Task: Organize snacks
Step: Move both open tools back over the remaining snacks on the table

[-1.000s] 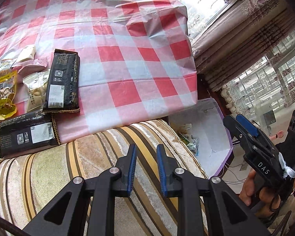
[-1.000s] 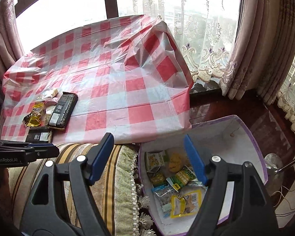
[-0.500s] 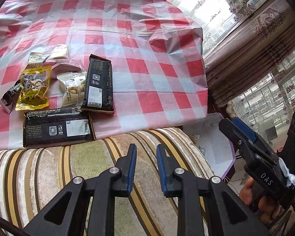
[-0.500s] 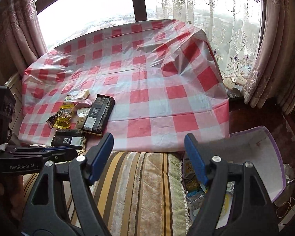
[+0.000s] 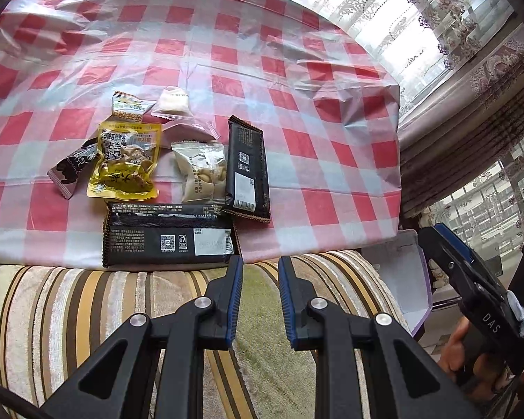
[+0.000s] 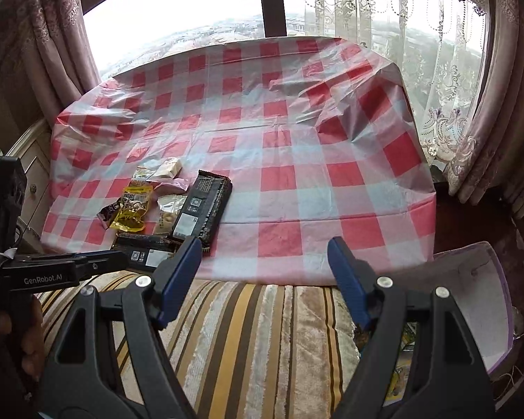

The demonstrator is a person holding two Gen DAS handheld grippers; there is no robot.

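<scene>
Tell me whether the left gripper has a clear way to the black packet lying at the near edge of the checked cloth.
Probably yes. The left gripper is empty, jaws narrowly apart, and the black packet lies just ahead and left with nothing on top or between; those jaws likely need widening.

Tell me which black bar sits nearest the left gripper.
The crosswise black bar at the cloth's near edge, just beyond the left gripper. The other bar lies lengthwise, farther back beside the pale nut pack.

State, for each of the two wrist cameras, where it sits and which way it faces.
Left wrist: behind the left gripper, facing the snack pile; right gripper and hand at right.
Right wrist: behind the right gripper, facing the window; left gripper at left.
Shared: checked tablecloth, striped cushion, long black packet, white box.
</scene>
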